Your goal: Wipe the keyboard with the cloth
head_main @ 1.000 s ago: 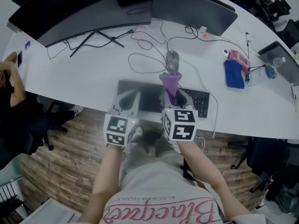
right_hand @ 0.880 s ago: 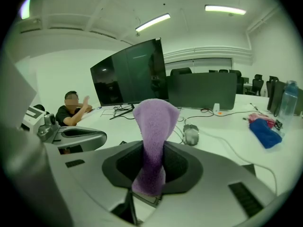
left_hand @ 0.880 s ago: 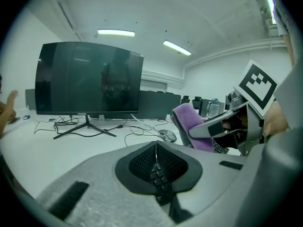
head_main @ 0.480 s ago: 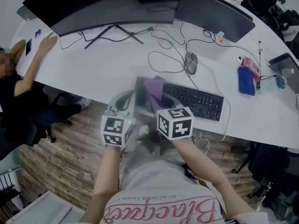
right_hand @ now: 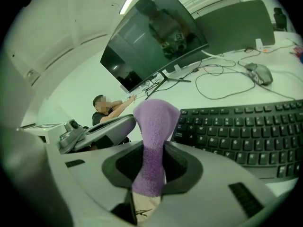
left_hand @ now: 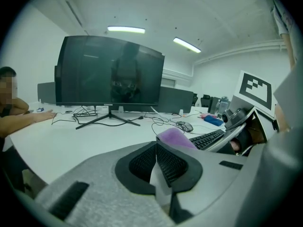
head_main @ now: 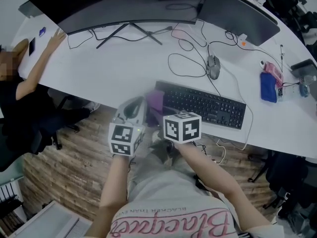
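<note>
Your right gripper (right_hand: 152, 167) has its jaws clamped on the purple fleecy cloth (head_main: 154, 101), which now sits at the left end of the black keyboard (head_main: 208, 105). A second ago it was over the keyboard's middle. Your left gripper (left_hand: 155, 160) is just beside it, jaws pressed together on nothing. Around them are a white desk (head_main: 114, 68), a curved dark monitor (head_main: 129, 9) and a seated person (head_main: 20, 83) at the left.

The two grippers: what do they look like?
The left gripper and right gripper are pale grey shells with dark, ribbed fingers. Each carries a white cube with black square markers. The person wears a light shirt with pink lettering.
</note>
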Demonstrator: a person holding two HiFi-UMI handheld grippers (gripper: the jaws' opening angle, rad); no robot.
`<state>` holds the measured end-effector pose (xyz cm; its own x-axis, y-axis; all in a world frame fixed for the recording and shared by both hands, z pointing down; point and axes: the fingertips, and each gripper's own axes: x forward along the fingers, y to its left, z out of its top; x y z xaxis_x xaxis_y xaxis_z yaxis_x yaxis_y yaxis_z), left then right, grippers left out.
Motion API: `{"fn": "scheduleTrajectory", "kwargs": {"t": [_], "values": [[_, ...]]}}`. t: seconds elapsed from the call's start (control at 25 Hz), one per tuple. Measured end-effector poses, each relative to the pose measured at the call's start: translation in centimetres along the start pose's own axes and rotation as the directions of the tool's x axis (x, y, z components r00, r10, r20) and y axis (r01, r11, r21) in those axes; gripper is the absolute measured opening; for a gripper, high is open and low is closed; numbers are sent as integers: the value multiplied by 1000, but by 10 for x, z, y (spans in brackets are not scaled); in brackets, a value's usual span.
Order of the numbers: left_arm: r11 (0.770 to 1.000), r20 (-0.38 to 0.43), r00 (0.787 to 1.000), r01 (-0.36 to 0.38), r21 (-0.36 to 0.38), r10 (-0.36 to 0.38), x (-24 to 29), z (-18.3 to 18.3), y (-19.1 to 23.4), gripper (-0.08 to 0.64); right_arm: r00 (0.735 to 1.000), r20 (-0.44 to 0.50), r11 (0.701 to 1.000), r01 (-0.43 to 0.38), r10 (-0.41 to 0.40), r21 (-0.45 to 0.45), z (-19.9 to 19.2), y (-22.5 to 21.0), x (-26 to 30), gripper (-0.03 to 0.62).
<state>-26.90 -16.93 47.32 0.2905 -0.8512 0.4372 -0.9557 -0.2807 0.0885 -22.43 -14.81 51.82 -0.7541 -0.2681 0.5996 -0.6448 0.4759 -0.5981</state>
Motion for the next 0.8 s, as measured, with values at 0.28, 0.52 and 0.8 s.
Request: {"fn": "scheduleTrajectory", "kwargs": {"t": [0.28,0.52,0.8], "values": [[1000,-23,999,22,-7,-22,0,-12,9,6,996,-86,998,38,-33,53,-21,-8,23,92],[999,-28,999,45,-13,-46,7,-17,7,6,990,-105,992,99,-90,83,-27,-24,22,92],[997,-28,997,71,-14,-71,15,-17,-5,6,990,-95,991,112,-106,67,-26,-29,18,92]]}}
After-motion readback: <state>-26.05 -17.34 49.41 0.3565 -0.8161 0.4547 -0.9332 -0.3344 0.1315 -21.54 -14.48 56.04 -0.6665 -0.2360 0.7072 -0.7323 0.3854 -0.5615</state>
